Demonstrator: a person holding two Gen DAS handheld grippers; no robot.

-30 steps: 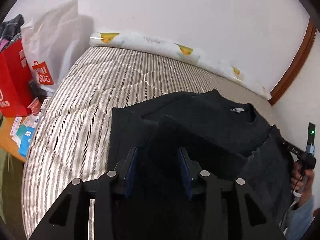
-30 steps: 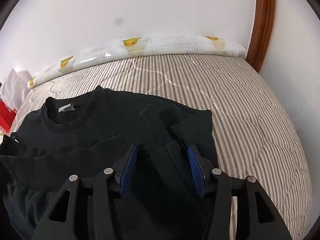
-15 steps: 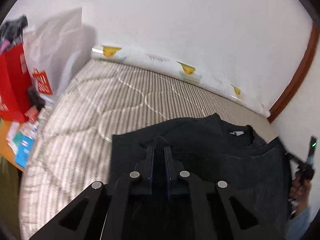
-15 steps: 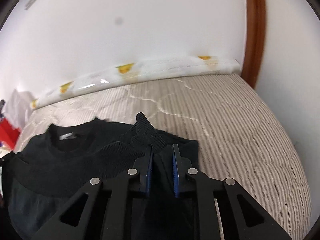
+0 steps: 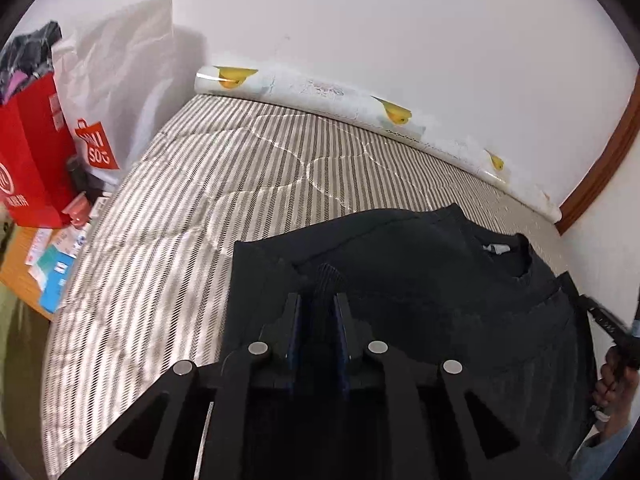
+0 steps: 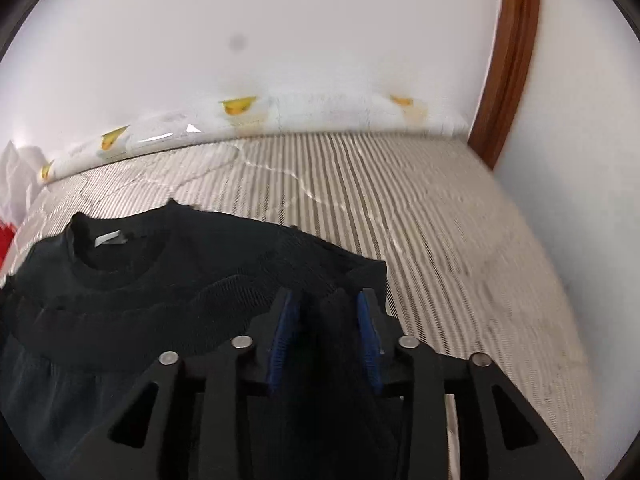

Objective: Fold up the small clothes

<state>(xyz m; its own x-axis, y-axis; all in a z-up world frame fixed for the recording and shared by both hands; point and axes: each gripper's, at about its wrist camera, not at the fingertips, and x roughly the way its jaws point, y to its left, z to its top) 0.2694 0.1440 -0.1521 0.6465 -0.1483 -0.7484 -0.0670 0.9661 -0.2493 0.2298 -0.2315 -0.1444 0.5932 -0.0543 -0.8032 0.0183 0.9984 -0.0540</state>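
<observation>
Here, the black sweater (image 5: 420, 280) was laid flat on the striped mattress (image 5: 224, 184), toward its near edge, with the collar directed at the far edge beside the wall. The left gripper (image 5: 316, 312) was closed on a ribbed fold of the garment, its jaws having just eased slightly. The right gripper (image 6: 325, 316) had just been opening; a ridge of fabric stood between its blue pads (contact could not be confirmed). The garment lay directly ahead of and below both grippers, its long axis running from the near edge to the far edge. Neither hand was judged nearer; each held one side.
</observation>
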